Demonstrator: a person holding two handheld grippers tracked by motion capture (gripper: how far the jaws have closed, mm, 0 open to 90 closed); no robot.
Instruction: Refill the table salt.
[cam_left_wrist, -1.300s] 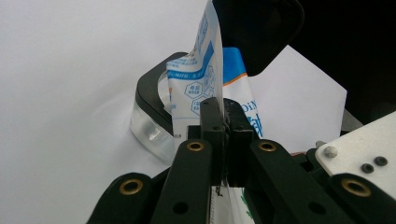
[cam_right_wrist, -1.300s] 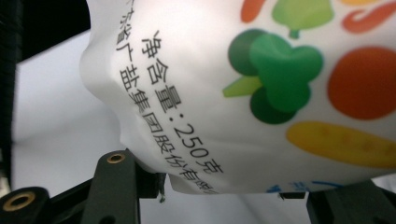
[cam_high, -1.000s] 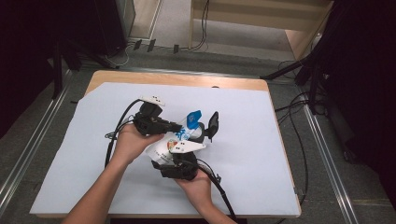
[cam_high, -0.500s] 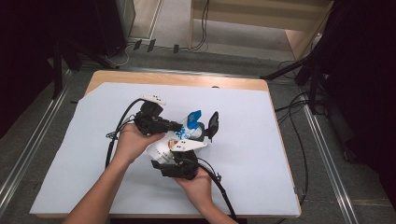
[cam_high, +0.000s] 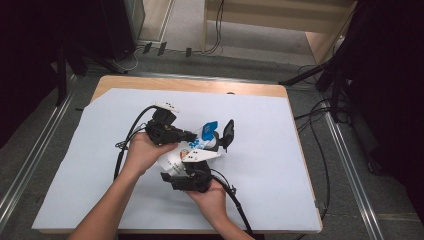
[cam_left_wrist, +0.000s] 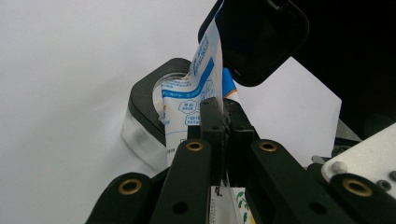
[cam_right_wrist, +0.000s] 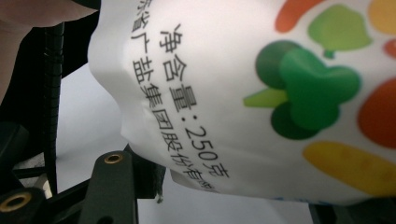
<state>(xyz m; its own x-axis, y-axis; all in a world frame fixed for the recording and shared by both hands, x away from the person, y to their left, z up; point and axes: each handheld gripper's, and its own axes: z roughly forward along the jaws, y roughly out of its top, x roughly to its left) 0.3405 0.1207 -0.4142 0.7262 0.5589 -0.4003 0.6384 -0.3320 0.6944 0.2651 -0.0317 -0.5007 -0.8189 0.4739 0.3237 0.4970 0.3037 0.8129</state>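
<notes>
1. The left gripper (cam_high: 192, 135) sits near the middle of the table (cam_high: 300, 200), a little toward its far edge, pointing toward the right edge. In the left gripper view its two black jaws stand pressed together, with the thin upper edge of the pouch (cam_left_wrist: 198, 88) pinched flat between them.

2. The pouch (cam_high: 192, 150) is a white plastic bag with blue print at the top and coloured vegetable pictures lower down. It hangs off the surface between the two grippers, over the middle of the white sheet (cam_high: 75, 190) that covers the table.

3. The right gripper (cam_high: 192, 167) lies nearer the front edge, just behind the left one as the high view shows it, pointing away from the person. In the right gripper view the jaws stand roughly half open with the bulging lower body of the pouch (cam_right_wrist: 243, 93) between them; one black jaw touches the pouch's underside, but how firmly the pads press is hidden by the pouch.

4. A clear jar (cam_left_wrist: 147, 126) with a black collar stands on the sheet right beyond the pouch's blue top. Its black flip lid (cam_high: 228, 134) is swung up and open, just to the right of the pouch's top corner.
</notes>
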